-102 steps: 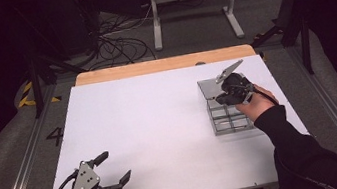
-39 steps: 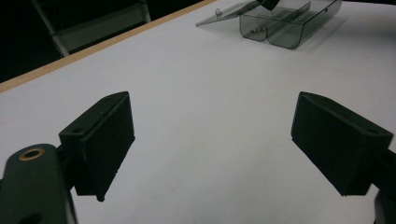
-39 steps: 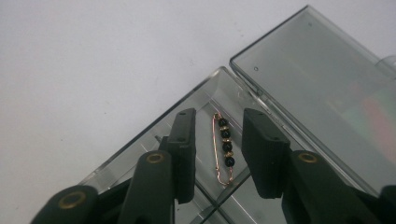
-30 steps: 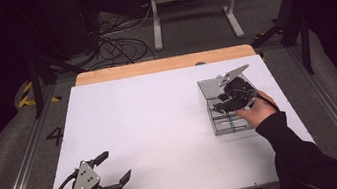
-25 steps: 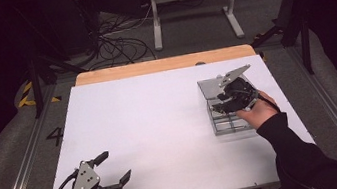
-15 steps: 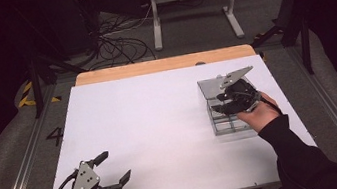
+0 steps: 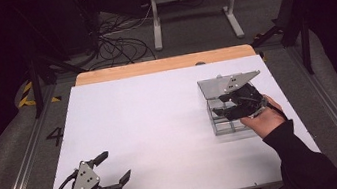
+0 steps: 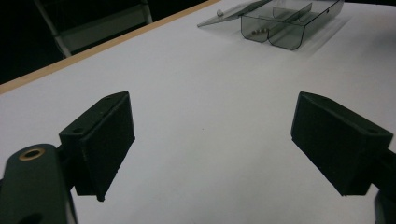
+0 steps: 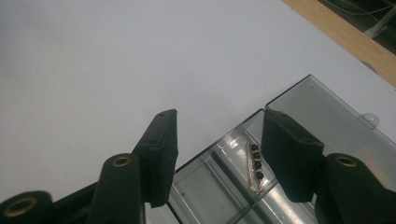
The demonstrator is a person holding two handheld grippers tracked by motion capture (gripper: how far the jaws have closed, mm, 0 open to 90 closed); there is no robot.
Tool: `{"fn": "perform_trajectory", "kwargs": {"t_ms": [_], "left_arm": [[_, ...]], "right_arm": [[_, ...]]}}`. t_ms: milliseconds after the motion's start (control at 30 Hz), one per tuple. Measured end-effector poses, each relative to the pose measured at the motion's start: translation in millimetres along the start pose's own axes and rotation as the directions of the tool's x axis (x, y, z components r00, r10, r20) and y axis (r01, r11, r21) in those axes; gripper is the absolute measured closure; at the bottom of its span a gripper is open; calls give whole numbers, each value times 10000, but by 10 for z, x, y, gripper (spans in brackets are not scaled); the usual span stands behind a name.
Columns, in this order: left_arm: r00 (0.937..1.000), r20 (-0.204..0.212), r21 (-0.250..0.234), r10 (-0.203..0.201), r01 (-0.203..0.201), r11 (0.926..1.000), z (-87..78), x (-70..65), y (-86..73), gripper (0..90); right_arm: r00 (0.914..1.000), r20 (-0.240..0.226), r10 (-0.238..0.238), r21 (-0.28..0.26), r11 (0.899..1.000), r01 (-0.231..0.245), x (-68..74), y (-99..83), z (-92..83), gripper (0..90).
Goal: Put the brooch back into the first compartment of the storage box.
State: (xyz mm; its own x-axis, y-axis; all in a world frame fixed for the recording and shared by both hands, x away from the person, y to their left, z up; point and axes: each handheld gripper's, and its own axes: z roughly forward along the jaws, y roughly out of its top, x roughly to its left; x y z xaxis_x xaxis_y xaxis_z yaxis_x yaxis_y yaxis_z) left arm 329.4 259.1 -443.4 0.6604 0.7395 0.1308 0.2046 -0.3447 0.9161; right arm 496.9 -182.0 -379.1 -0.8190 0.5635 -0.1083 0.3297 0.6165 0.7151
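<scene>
1. I see a white tabletop (image 7: 161,126) with a wooden far edge, and cables on the dark floor beyond.
2. My right gripper (image 7: 224,105) hovers over the box (image 7: 227,127) at right, fingers just widening, empty.
3. My left gripper (image 7: 115,169) sits near-left, fingers wide.

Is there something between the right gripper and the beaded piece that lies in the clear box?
Nothing visible is. The right gripper hangs just above the clear compartment box, its lid folded back flat. Its jaws have just been opening, with nothing between them, and the beaded piece lies uncovered in a compartment below.
</scene>
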Motion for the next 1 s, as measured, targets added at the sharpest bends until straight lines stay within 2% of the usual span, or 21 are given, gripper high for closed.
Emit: {"fn": "perform_trajectory", "kwargs": {"t_ms": [233, 533, 633, 833, 1000], "left_arm": [[10000, 1, 12, 10, -10, 10000, 1, 0, 0, 142], [10000, -10, 6, 13, -13, 10000, -1, -3, 1, 142], [10000, -17, -10, 19, -19, 10000, 0, -3, 1, 142], [10000, -29, 4, 15, -15, 10000, -1, -7, 2, 142], [10000, -48, -13, 22, -22, 10000, -5, -7, 3, 142]], "right_arm": [[10000, -44, -81, -252, 9996, 80, 44, -36, -79, 407], [9999, -61, -132, -1318, 9912, 123, 118, -173, -253, 170], [9999, 51, -119, -1493, 9887, 125, 137, -231, -298, 97], [9998, -161, -107, -2086, 9780, 71, 173, -369, -381, 92], [9995, -297, -143, -2294, 9733, 71, 210, -490, -409, 85]]}}
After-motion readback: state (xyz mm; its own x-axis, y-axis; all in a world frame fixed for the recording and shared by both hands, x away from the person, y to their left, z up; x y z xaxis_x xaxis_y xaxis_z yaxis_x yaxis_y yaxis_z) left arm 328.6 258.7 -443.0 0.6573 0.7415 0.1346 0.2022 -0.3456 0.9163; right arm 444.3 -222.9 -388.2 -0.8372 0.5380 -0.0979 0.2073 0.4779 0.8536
